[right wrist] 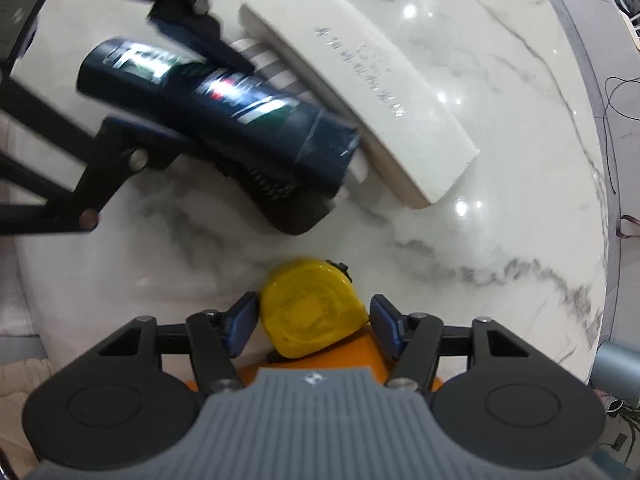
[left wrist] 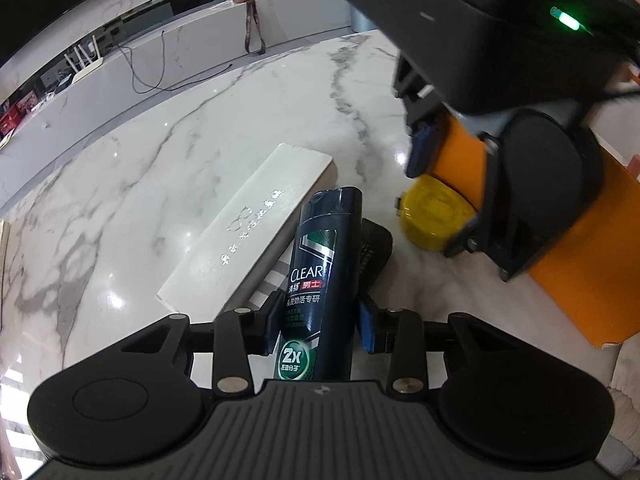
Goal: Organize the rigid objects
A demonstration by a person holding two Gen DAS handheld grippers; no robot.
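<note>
Left gripper [left wrist: 318,326]: blue pads pressed against both sides of a dark shampoo bottle [left wrist: 318,276], jaws narrowed to the bottle's width, firm hold. Bottle points forward along the fingers, cap end away from the claw, label reading CLEAR. In the right wrist view the bottle [right wrist: 212,100] is blurred.

Right gripper [right wrist: 312,322]: jaws partly open, straddling a yellow tape measure [right wrist: 314,312]. Left pad looks to be touching or just beside the case; small gap shows at the right pad. Not clamped as far as can be told. Tape measure rests on the marble table [left wrist: 140,168], against the edge of an orange box [left wrist: 584,264] that sits under the right claw.

Just beyond the bottle: a long white box [left wrist: 256,224] lying flat, silver characters on its top. Beside and below the bottle, a black object [left wrist: 374,252], partly hidden, and something grey-and-white striped [right wrist: 268,64] between bottle and white box; identity unclear.

Table edge curves away; a pale counter [left wrist: 168,40] with cables stands beyond.
</note>
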